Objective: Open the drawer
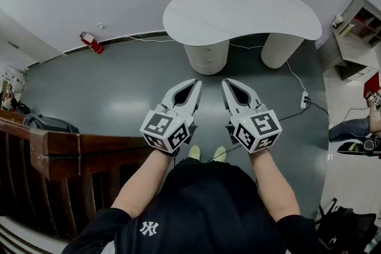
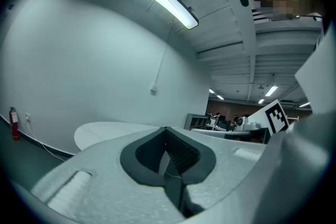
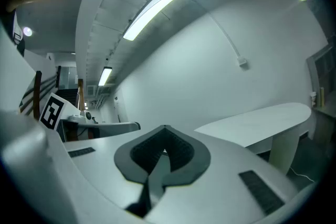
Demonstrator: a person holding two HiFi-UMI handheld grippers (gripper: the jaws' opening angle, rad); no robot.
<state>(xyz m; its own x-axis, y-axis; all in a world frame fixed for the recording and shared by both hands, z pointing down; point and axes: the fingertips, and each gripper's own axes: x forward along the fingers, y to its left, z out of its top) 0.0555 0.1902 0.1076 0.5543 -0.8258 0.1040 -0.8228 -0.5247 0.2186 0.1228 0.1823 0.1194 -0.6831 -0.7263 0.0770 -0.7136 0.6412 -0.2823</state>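
Head view: the drawer (image 1: 206, 62) shows only as faint seams on the left pedestal (image 1: 205, 47) under the white, kidney-shaped surface (image 1: 238, 9) ahead of us.

We hold both tools well short of it over the grey floor (image 1: 119, 92). The left tool (image 1: 196, 82) and right tool (image 1: 226, 81) are side by side and pointing at the pedestal, and each has its jaws closed tip to tip on nothing. A second pedestal (image 1: 280, 47) stands to the right, with a power strip (image 1: 305, 99) near it. A red fire extinguisher (image 1: 91, 41) lies by the wall, and a wooden railing (image 1: 65, 151) runs along our left.
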